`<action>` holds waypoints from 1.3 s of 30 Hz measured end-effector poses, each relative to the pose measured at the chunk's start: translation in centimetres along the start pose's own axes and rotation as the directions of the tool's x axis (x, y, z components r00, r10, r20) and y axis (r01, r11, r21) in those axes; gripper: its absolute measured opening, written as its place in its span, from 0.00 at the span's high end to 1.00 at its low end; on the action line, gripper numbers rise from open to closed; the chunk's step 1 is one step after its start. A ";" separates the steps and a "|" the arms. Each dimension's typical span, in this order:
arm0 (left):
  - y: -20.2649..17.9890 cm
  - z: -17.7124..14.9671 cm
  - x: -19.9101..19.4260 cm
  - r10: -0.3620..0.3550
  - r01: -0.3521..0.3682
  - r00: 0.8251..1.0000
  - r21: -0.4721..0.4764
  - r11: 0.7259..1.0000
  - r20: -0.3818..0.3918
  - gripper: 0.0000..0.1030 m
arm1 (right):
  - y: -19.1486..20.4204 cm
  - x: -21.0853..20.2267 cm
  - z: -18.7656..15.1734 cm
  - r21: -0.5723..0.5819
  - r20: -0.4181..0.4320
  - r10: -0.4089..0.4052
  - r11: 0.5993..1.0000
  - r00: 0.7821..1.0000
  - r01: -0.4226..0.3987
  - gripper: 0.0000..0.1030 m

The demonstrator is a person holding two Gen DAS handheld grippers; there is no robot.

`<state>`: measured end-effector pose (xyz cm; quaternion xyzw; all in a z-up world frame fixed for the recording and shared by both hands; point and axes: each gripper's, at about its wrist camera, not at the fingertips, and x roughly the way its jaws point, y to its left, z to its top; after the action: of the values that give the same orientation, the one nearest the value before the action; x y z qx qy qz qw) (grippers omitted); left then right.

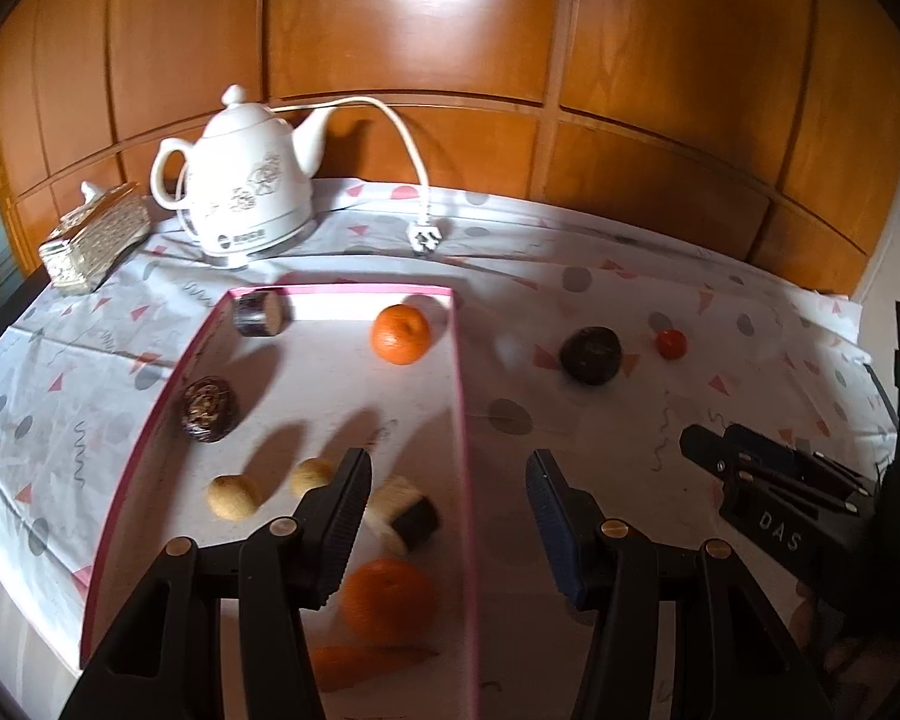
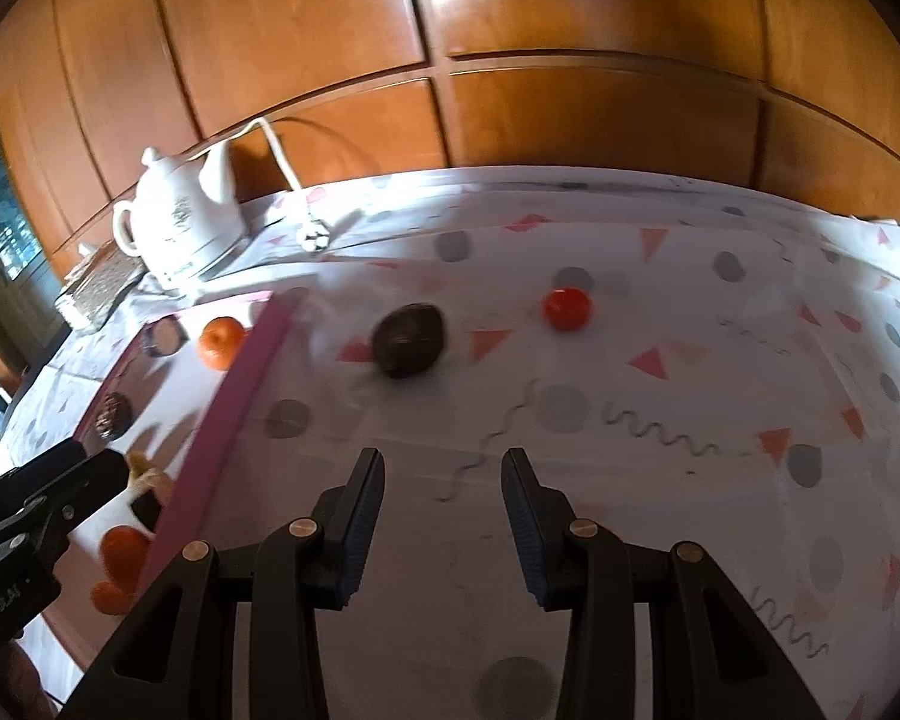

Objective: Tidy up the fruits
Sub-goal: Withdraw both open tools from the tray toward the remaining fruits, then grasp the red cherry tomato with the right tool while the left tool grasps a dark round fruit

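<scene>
Right gripper [image 2: 443, 480]: black jaws partly open, holding nothing, above bare patterned tablecloth [image 2: 660, 420]. Left gripper [image 1: 448, 486]: likewise empty, straddling the wall of the pink-rimmed shallow cardboard tray [image 1: 463, 420]. Beyond, outside the tray, lie a dark round fruit [image 2: 408, 341] and a small red tomato-like fruit [image 2: 566, 308]. Recommended: centre the right jaws squarely over the dark fruit before closing, since it may roll.

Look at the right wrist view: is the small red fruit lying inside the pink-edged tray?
No, the small red fruit lies on the tablecloth, outside the pink-edged tray.
</scene>
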<state>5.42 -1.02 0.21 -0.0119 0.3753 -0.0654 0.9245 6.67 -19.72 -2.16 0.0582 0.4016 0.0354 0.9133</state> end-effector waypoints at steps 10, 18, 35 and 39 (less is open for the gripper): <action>-4.1 0.7 1.7 -0.046 0.047 0.999 0.069 0.997 -0.018 0.47 | -4.0 1.2 0.7 0.059 -0.008 -0.068 0.996 0.998 0.068 0.60; -6.2 1.5 3.9 -0.062 0.066 0.996 0.065 0.996 -0.061 0.47 | -5.6 2.7 1.5 0.062 -0.023 -0.081 0.995 0.996 0.083 0.60; -7.3 2.1 8.1 -0.057 0.062 0.989 0.032 0.998 -0.139 0.47 | -6.3 8.0 5.8 0.013 -0.034 -0.069 0.998 0.997 0.069 0.60; -7.3 2.0 8.7 -0.057 0.063 0.987 0.030 0.998 -0.151 0.46 | -6.2 9.4 6.6 -0.007 -0.043 -0.087 0.996 0.995 0.087 0.60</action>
<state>12.20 -9.48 -3.84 -0.0022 0.4420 -0.1004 0.8914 17.98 -25.29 -5.39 0.0377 0.4232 -0.0020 0.9052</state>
